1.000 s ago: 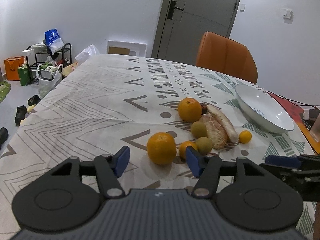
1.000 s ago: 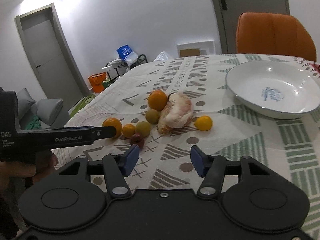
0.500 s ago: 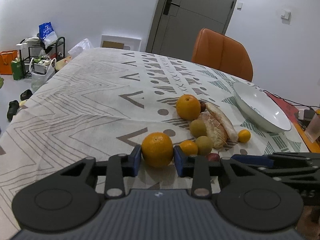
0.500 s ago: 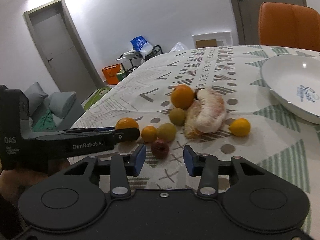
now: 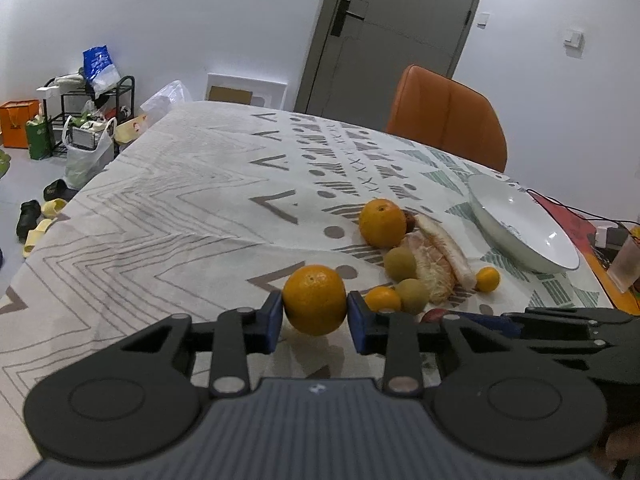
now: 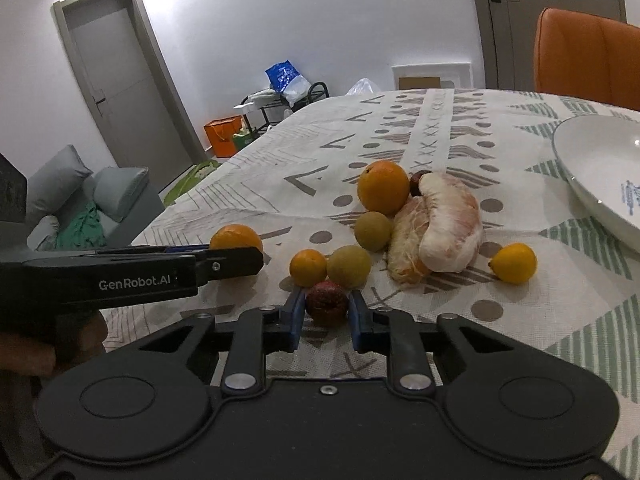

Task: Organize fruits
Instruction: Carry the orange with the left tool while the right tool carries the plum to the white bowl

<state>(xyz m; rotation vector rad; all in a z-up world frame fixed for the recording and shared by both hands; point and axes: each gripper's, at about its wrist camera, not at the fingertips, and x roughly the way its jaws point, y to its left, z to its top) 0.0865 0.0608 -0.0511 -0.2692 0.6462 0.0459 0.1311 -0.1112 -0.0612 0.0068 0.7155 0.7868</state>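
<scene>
A patterned tablecloth-covered table [image 5: 192,208] bears scattered fruits [image 6: 378,188] and a white plate [image 5: 520,228].

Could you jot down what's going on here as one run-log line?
left gripper: shut on orange | right gripper: just closed on dark red fruit | plate: empty

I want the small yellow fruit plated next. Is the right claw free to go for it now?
Probably not yet: the right claw has just closed on the dark red fruit. The yellow fruit lies unobstructed to its right, near the plate.
</scene>
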